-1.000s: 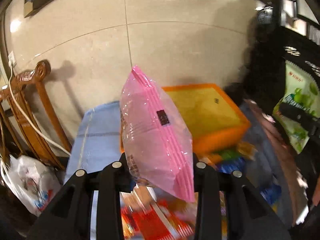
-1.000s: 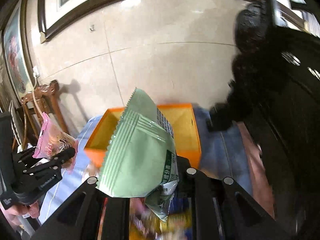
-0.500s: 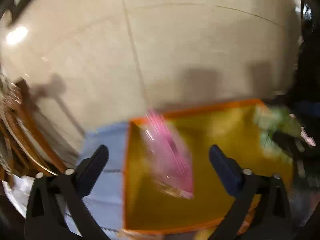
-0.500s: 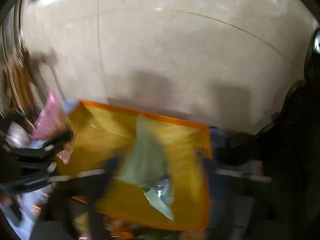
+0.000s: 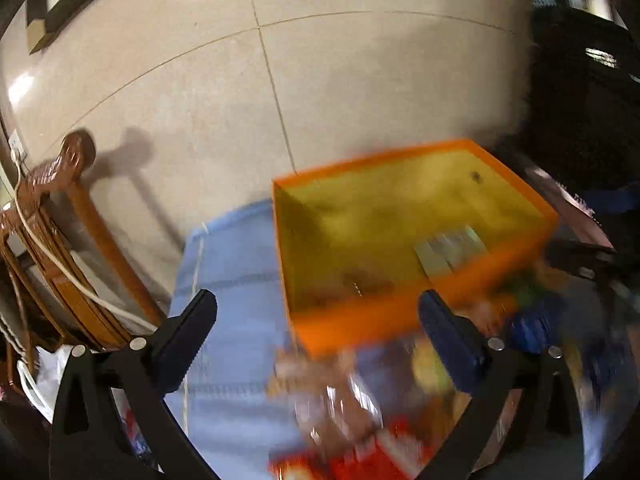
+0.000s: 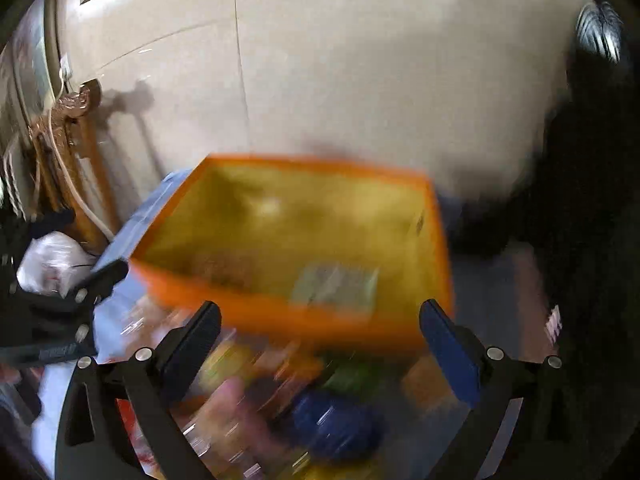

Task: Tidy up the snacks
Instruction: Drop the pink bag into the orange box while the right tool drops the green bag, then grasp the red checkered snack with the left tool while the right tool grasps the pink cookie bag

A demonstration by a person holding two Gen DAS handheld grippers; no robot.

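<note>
Both grippers empty above the snack pile, orange box ahead.
Left gripper (image 5: 318, 320) and right gripper (image 6: 320, 320): fingers spread wide, pinching nothing. Below them lie blurred snack packets (image 6: 332, 424) on the blue-clothed worktop (image 5: 236, 280); just beyond, the orange box (image 5: 400, 312) contains a pale green packet (image 6: 336, 286).

**Tiled wall, carved chair, dark right side**

Glossy beige wall tiles (image 5: 340, 80) crossed by thin grout lines, mirroring ceiling lights. Carved wooden chair (image 5: 60, 208) at left, draped with a white cord (image 5: 52, 256). Dark picture frame (image 5: 68, 4) top left. Blue tablecloth (image 5: 236, 280) below.
</note>
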